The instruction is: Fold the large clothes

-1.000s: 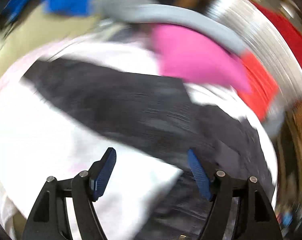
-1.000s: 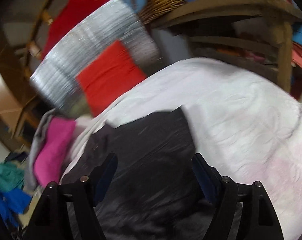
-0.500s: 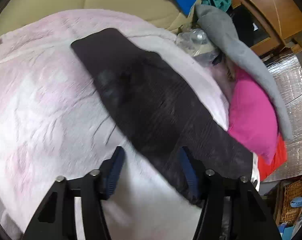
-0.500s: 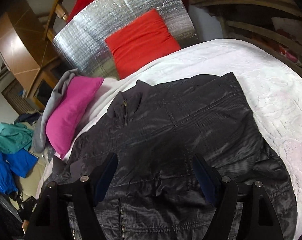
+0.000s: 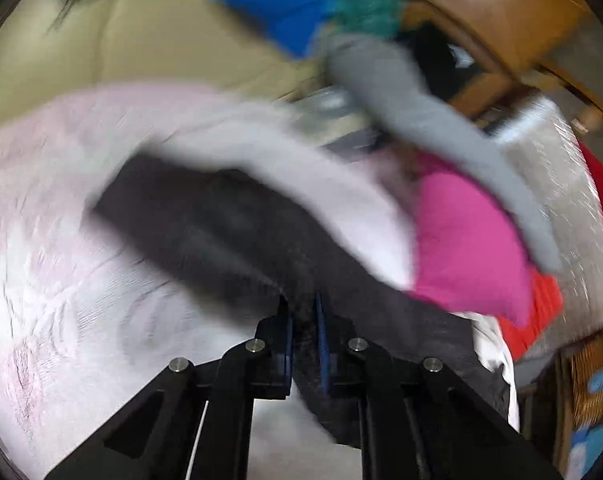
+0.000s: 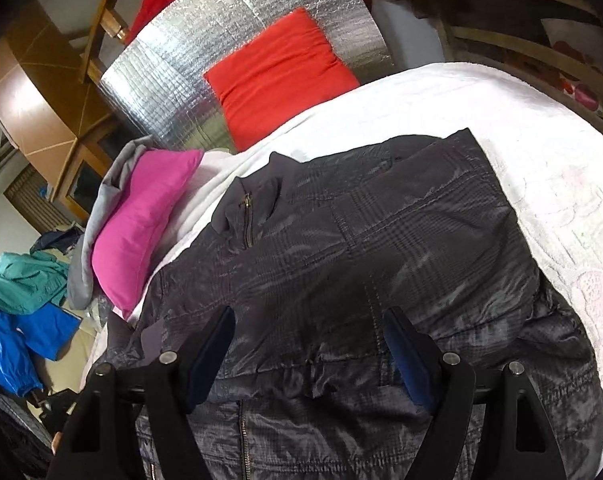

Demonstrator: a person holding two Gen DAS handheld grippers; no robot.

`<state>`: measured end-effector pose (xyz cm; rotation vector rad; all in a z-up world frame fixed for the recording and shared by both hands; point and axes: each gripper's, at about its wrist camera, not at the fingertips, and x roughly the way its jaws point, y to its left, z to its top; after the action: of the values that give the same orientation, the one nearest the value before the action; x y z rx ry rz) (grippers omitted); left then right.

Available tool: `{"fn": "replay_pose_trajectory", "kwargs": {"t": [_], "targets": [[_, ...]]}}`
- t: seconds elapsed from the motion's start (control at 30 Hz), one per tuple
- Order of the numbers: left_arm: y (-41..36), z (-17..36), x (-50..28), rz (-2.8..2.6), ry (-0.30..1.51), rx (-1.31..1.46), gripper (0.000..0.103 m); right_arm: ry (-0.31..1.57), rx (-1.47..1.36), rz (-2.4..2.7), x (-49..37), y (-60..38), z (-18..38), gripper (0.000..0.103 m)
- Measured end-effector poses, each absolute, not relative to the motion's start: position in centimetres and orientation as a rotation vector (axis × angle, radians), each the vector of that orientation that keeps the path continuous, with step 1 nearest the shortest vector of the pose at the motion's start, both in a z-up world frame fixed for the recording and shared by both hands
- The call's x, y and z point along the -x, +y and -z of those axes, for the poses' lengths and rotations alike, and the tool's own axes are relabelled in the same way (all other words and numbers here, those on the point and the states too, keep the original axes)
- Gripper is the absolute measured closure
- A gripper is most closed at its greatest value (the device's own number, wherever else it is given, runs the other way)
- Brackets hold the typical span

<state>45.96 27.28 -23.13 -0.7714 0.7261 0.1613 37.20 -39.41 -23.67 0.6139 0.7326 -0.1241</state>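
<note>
left hand-held gripper (image 5: 303, 320) angled down at the bed, jaws just closed to a narrow slit, pinching the dark edge of the black jacket (image 6: 341, 264); view blurred. right hand-held gripper (image 6: 307, 344) tilted down over the jacket's lower front, jaws wide apart, blue pads (image 6: 405, 356) above the fabric, nothing gripped. jacket lies spread flat on the white bedspread (image 6: 541, 168), zipper and collar toward the pink pillow (image 6: 141, 224). grey garment (image 6: 97, 216) drapes beside the pink pillow. red cushion (image 6: 277, 72) leans on the silver foil panel (image 6: 189, 80) past the bed's edge. blue cloth (image 6: 17, 340) and teal cloth (image 6: 25, 280) piled on a beige sofa (image 5: 141, 40). wooden furniture (image 6: 33, 92) behind.
</note>
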Motion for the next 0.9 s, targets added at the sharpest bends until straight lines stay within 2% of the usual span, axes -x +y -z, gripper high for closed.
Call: {"fn": "replay_pose_trajectory", "kwargs": {"t": [0.17, 0.4, 0.6, 0.73, 0.9], "targets": [[18.8, 17.4, -45.5, -0.010, 0.650, 0.539, 0.094, 0.723, -0.626, 0.129, -36.7, -39.8, 23.5, 0.023], [5.8, 14.8, -43.1, 0.247, 0.647, 0.329, 0.095, 0.713, -0.649, 0.162, -35.6, -41.5, 23.4, 0.023], [-4.8, 16.4, -40.2, 0.434, 0.711, 0.168, 0.095, 0.731, -0.702, 0.191, -35.2, -43.5, 24.2, 0.023], [-9.1, 18.4, -39.0, 0.510, 0.775, 0.107, 0.095, 0.731, -0.725, 0.197, -34.9, -44.4, 24.3, 0.023], [-13.4, 22.8, -38.4, 0.616, 0.962, 0.067, 0.095, 0.741, -0.713, 0.194, -34.7, -45.0, 24.4, 0.023]]}}
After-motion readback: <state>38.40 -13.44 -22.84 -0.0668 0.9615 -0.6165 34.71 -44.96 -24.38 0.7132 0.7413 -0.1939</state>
